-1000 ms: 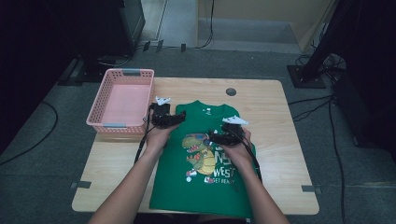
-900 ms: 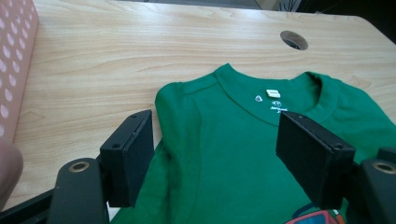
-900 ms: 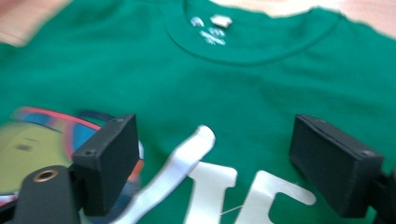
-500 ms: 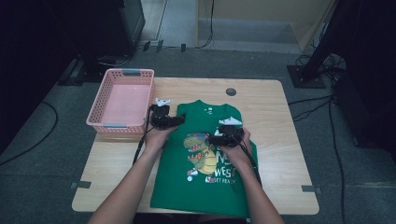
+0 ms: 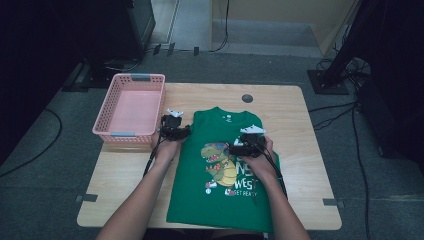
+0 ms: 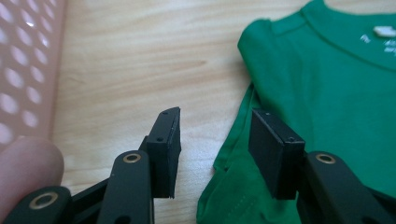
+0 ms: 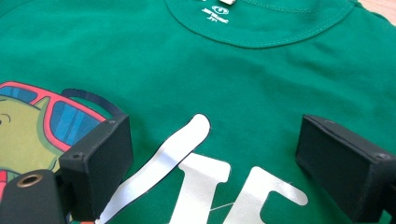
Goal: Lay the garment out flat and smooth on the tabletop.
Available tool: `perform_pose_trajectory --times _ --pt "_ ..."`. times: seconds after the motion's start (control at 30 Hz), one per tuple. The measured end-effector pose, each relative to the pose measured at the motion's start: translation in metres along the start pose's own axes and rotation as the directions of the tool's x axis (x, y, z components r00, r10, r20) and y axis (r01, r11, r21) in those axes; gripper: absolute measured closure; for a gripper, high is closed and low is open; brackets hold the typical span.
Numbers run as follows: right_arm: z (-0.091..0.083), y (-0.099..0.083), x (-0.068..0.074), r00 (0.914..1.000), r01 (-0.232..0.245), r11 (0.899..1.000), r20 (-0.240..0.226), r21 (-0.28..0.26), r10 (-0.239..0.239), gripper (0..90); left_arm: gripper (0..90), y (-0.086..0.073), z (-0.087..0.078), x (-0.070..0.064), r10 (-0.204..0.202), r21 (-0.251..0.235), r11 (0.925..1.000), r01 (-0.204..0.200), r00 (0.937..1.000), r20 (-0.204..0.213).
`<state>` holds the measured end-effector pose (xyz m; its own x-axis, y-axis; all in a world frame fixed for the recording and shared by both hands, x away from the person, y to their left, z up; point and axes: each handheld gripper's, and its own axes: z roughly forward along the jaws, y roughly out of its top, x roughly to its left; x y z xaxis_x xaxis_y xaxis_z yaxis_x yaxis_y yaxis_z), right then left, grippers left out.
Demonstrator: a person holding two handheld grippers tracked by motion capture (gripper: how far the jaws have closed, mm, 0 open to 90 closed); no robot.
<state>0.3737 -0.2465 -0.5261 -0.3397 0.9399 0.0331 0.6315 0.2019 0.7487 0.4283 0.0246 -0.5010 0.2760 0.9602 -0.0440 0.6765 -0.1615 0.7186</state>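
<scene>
A green T-shirt [image 5: 220, 200] with a dinosaur print lies flat on the wooden table [image 5: 300, 165], collar away from me. My left gripper [image 5: 175, 131] hovers at the shirt's upper left edge. In the left gripper view it [image 6: 215, 144] is open, one jaw over bare wood and the other over the shirt's folded edge [image 6: 233, 149]. My right gripper [image 5: 245, 145] sits over the chest print. In the right gripper view it [image 7: 212, 158] is open wide above the white letters of the shirt [image 7: 261, 84], with nothing between its jaws.
A pink plastic basket [image 5: 131, 107] stands at the table's back left corner, close to the left gripper; its wall [image 6: 23, 70] shows in the left gripper view. A round grommet [image 5: 247, 98] lies beyond the collar. Bare wood shows right of the shirt.
The left gripper has drifted slightly toward me along the shirt's left edge. The right gripper has barely moved.
</scene>
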Motion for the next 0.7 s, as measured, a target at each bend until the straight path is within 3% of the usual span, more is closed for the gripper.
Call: perform_pose_trajectory --times 0.07,0.2,0.3,0.37,0.4,0.47,0.57,0.63,0.7 --pt "0.0 0.0 -0.002 1.0 0.007 1.0 -0.007 -0.001 -0.007 11.0 54.9 -0.003 0.004 -0.001 -0.008 0.015 0.9999 0.008 0.9999 0.009" --pt "-0.001 -0.001 -0.004 0.9999 0.007 1.0 -0.012 -0.002 -0.007 11.0 54.2 -0.009 0.007 -0.006 0.028 0.006 0.9996 -0.028 0.9996 0.005" --pt "-0.001 -0.001 -0.003 0.9999 0.009 1.0 -0.009 0.001 -0.009 11.0 67.5 -0.01 0.006 -0.007 0.055 -0.008 0.9984 -0.055 0.9984 0.015" --pt "-0.001 -0.001 -0.003 0.9999 0.012 1.0 -0.004 0.001 -0.012 11.0 86.6 -0.009 0.004 -0.005 0.028 -0.004 0.9996 -0.028 0.9996 0.007" --pt "-0.001 -0.001 -0.003 0.9999 0.015 1.0 -0.002 0.002 -0.015 11.0 90.0 -0.008 0.003 -0.003 0.016 -0.001 0.9999 -0.016 0.9998 0.014" --pt "-0.001 -0.001 -0.002 0.9998 0.018 1.0 0.001 0.003 -0.018 11.0 90.0 -0.006 0.0 0.0 -0.003 -0.012 0.9999 0.004 0.9995 0.032" --pt "-0.001 -0.001 -0.002 0.9998 0.02 1.0 0.004 0.004 -0.02 11.1 90.0 -0.001 -0.013 0.001 -0.038 -0.067 0.9969 0.042 0.9967 0.072" --pt "-0.001 -0.001 -0.002 0.9998 0.02 1.0 0.004 0.004 -0.02 11.0 90.0 0.003 -0.023 -0.001 -0.04 -0.111 0.9927 0.048 0.9967 0.071" --pt "-0.001 -0.001 -0.002 0.9998 0.019 1.0 0.004 0.005 -0.019 11.0 90.0 0.004 -0.03 0.0 -0.066 -0.113 0.991 0.071 0.9969 0.042"
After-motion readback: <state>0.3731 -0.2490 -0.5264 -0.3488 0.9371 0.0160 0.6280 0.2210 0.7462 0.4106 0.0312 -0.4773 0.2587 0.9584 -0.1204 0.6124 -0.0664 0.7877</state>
